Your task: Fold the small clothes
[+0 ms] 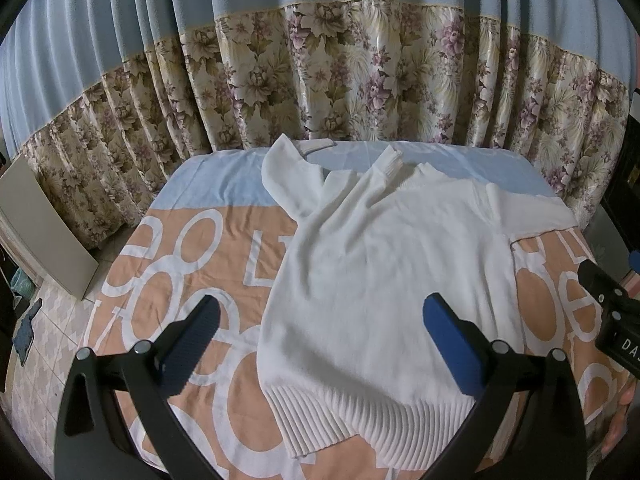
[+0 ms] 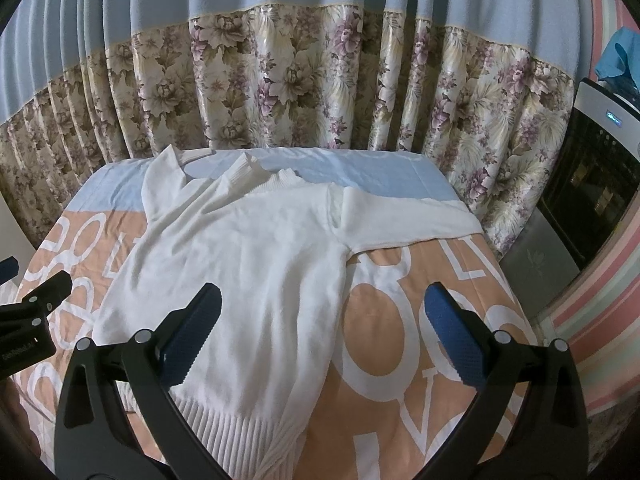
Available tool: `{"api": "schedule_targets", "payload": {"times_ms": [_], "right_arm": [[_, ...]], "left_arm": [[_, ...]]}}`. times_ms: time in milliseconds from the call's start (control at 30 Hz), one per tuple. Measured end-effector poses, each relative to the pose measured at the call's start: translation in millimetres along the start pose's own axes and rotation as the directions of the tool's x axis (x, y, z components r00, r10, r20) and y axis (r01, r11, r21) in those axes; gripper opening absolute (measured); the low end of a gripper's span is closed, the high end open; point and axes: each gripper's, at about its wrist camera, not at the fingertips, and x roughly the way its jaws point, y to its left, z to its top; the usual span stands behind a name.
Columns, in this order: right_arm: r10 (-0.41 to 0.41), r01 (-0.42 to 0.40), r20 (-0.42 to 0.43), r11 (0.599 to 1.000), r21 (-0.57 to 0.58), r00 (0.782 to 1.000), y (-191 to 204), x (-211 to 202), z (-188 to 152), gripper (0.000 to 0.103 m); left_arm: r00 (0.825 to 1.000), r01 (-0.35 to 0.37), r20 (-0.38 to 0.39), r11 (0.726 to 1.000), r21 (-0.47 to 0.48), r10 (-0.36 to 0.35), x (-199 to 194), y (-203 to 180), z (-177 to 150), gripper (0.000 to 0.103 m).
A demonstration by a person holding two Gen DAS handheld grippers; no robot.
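Observation:
A white knit sweater [image 1: 384, 264] lies spread on the table, ribbed hem toward me, collar at the far side. One sleeve [image 1: 288, 176] is bent across near the collar on the left; the other sleeve [image 2: 404, 218] stretches out to the right. My left gripper [image 1: 320, 336] hovers open above the sweater's lower body, nothing between its blue pads. My right gripper [image 2: 324, 328] is open too, over the sweater's right edge and the cloth beside it. In the left wrist view the right gripper [image 1: 612, 312] shows at the right edge; in the right wrist view the left gripper [image 2: 36, 308] shows at the left.
The table is covered by an orange cloth with large white letters [image 1: 188, 264] and a light blue band at the far end. A floral curtain [image 1: 320, 80] hangs just behind. A white board [image 1: 44, 232] leans at the left; a dark appliance [image 2: 596, 176] stands at the right.

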Motion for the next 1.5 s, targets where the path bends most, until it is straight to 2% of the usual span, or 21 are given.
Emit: {"api": "schedule_targets", "payload": {"times_ms": [267,433,600,700,800,933,1100,1200,1333,1433,1500], "right_arm": [[0.006,-0.006,-0.002,1.000,-0.003,1.000,1,6,1,0.100],[0.051,-0.051,0.013,0.998,0.039,0.999,-10,25,3,0.100],[-0.023,0.021,0.041,0.999,0.038,0.999,-25,48,13,0.100],[-0.086,0.085,0.076,0.996,0.013,0.993,-38,63,22,0.100],[-0.079,0.078,0.049,0.997,0.021,0.996,-60,89,34,0.100],[-0.046,0.047,-0.010,0.990,0.131,0.999,-111,137,53,0.100],[-0.150,0.162,-0.071,0.962,0.220,0.986,-183,197,66,0.100],[-0.180,0.205,-0.111,0.935,0.291,0.978,-228,230,65,0.099],[-0.139,0.206,-0.190,0.894,0.398,0.972,-275,265,56,0.077],[-0.105,0.205,-0.235,0.866,0.456,0.966,-292,281,48,0.077],[-0.090,0.195,-0.232,0.853,0.483,0.969,-296,285,46,0.077]], "left_arm": [[1.000,-0.003,-0.005,1.000,0.000,0.003,5,0,2,0.102],[1.000,0.011,-0.025,1.000,-0.003,-0.011,28,-2,6,0.102],[0.998,0.038,-0.057,0.999,0.012,-0.037,66,-20,24,0.102],[0.997,0.058,-0.059,0.997,0.059,-0.054,87,-43,39,0.102],[0.996,0.075,-0.048,0.994,0.082,-0.072,107,-65,56,0.102],[0.997,0.077,-0.011,0.993,0.085,-0.076,133,-88,79,0.102],[0.997,0.079,-0.013,0.993,0.086,-0.078,174,-104,106,0.102],[0.997,0.069,-0.030,0.995,0.076,-0.067,197,-107,117,0.102],[0.997,0.061,-0.042,0.996,0.065,-0.058,215,-108,120,0.102],[0.997,0.057,-0.059,0.995,0.082,-0.052,223,-112,116,0.102],[0.997,0.048,-0.063,0.994,0.099,-0.041,227,-114,113,0.102]]}}
